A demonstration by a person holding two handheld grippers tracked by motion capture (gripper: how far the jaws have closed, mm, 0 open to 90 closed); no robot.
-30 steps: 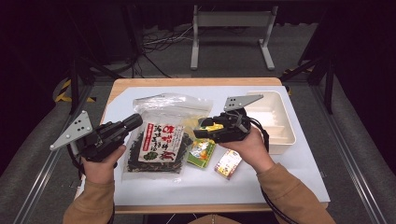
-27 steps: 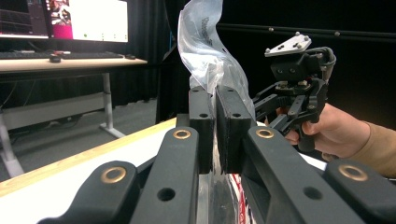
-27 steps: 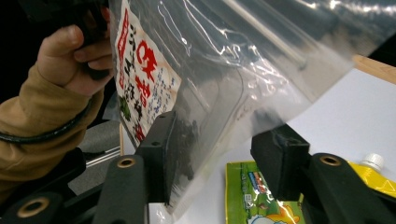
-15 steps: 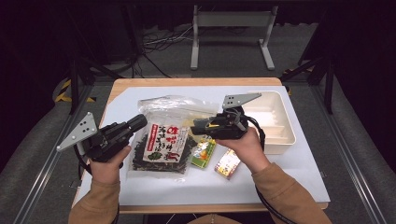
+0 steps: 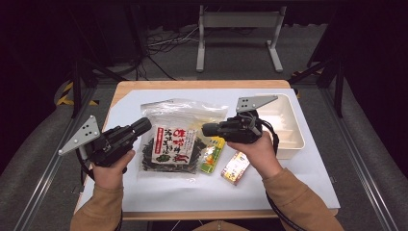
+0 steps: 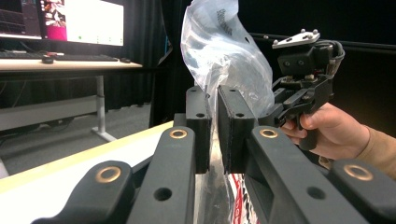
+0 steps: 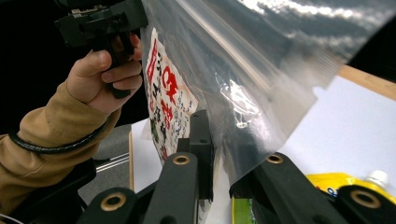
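Note:
A clear plastic zip bag (image 5: 180, 113) hangs between both grippers above the white table mat (image 5: 288, 183). A dark seaweed packet (image 5: 172, 148) with a red-and-white label sits in its lower part. My left gripper (image 5: 143, 126) is shut on the bag's left edge; the film (image 6: 224, 51) is pinched between its pads (image 6: 233, 126). My right gripper (image 5: 208, 129) is shut on the bag's right edge, and the film (image 7: 261, 70) runs between its jaws. The right gripper view also shows the packet's label (image 7: 168, 102) and the other hand.
A green packet (image 5: 211, 156) and a small orange-and-white packet (image 5: 235, 167) lie on the mat below the right hand. A yellow pouch with a white cap (image 7: 345, 184) lies beside them. A white tray (image 5: 291, 144) stands at the right.
The left gripper has shifted right and slightly up. The bag and seaweed packet have shifted right with it, while the right gripper has barely moved.

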